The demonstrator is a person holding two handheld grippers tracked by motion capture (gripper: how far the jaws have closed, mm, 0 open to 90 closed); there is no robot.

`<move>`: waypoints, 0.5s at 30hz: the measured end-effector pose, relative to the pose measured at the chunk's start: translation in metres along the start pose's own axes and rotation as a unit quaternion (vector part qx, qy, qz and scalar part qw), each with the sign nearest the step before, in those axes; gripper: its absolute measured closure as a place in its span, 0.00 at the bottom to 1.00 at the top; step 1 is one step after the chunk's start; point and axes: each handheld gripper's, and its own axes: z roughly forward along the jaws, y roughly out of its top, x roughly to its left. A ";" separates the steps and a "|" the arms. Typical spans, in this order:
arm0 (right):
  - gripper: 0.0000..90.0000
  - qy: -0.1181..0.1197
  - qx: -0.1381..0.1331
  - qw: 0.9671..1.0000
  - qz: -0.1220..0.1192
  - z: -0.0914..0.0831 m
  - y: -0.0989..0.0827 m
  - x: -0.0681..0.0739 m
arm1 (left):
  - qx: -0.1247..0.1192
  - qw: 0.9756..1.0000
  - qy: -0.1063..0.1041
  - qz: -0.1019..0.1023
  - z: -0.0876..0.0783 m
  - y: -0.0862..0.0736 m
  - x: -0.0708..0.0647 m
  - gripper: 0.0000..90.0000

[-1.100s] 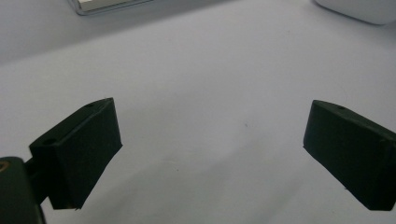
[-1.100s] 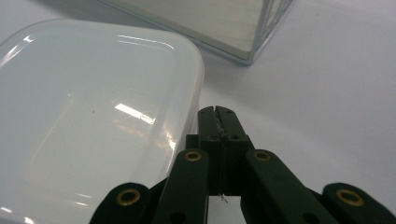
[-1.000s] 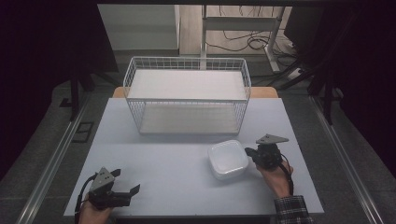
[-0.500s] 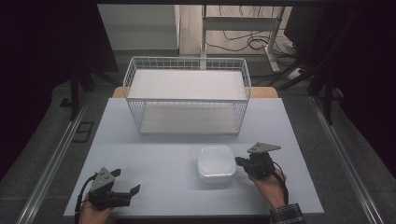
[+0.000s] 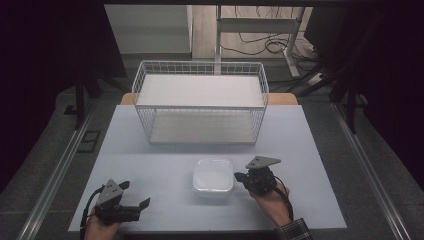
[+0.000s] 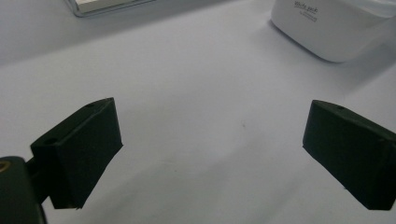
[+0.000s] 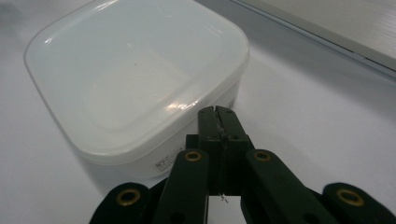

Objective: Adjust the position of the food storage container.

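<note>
- The white lidded container [image 5: 213,176] sits on the table [image 5: 165,165], at 6 o'clock from the wire basket [image 5: 200,102].
- The right gripper [image 5: 241,176] has its jaws pressed together, tips at the container's 3 o'clock wall, holding nothing.
- Judgement: a nudge toward 9 o'clock; pushing low against the wall, not the lid edge, should prevent tipping.
- The left gripper [image 5: 136,193] rests at the table's 7 o'clock, jaws spread wide, empty.

My right gripper [image 7: 219,112] at the white container's side, jaws pressed together.

I see the tips right up against the wall of the lidded white container [image 7: 135,79], just under the lid's rim, beside a small printed label. The container sits on the pale desk [image 7: 322,121]. A light edge of something crosses the upper right corner.
</note>
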 end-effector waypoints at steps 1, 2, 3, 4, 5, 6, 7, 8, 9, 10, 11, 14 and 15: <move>0.99 0.000 0.000 1.000 0.000 0.000 0.000 0.000 | 0.000 1.000 0.000 0.000 0.000 0.000 0.000 0.04; 0.99 -0.001 0.000 1.000 -0.001 0.001 0.001 0.000 | 0.000 1.000 -0.001 0.000 0.000 0.000 0.000 0.04; 0.99 -0.002 0.000 1.000 -0.001 0.003 0.003 0.000 | 0.000 1.000 -0.001 0.000 0.000 0.000 0.000 0.04; 0.99 -0.003 0.000 1.000 -0.001 0.004 0.003 0.000 | 0.001 1.000 -0.001 0.000 0.000 0.000 0.000 0.04; 0.99 -0.006 0.000 1.000 -0.004 0.005 0.004 0.000 | 0.001 1.000 -0.001 0.000 0.000 0.000 0.000 0.04; 0.99 -0.010 -0.001 1.000 -0.006 0.004 0.003 0.000 | 0.001 1.000 -0.002 -0.001 0.000 0.000 0.000 0.04; 0.99 -0.017 -0.002 1.000 -0.009 0.001 0.003 0.000 | 0.000 1.000 -0.003 -0.001 -0.001 0.000 0.000 0.04; 0.99 -0.021 -0.004 1.000 -0.012 -0.002 0.002 0.000 | 0.001 1.000 -0.004 -0.003 -0.001 0.001 0.000 0.04; 0.94 -0.027 -0.012 0.999 -0.013 -0.011 -0.003 0.000 | 0.003 1.000 -0.005 -0.004 -0.001 0.001 -0.001 0.05; 0.91 -0.029 -0.017 0.999 -0.015 -0.017 -0.005 0.001 | 0.003 1.000 -0.007 -0.004 -0.002 0.002 -0.001 0.05; 0.91 -0.029 -0.017 0.999 -0.015 -0.017 -0.005 0.001 | 0.003 1.000 -0.007 -0.004 -0.002 0.002 -0.001 0.05; 0.68 -0.040 -0.035 0.998 -0.015 -0.040 -0.020 0.002 | 0.003 1.000 -0.010 -0.001 -0.002 0.002 -0.003 0.05; 0.68 -0.040 -0.035 0.998 -0.015 -0.040 -0.020 0.002 | 0.003 1.000 -0.010 -0.001 -0.002 0.003 -0.003 0.05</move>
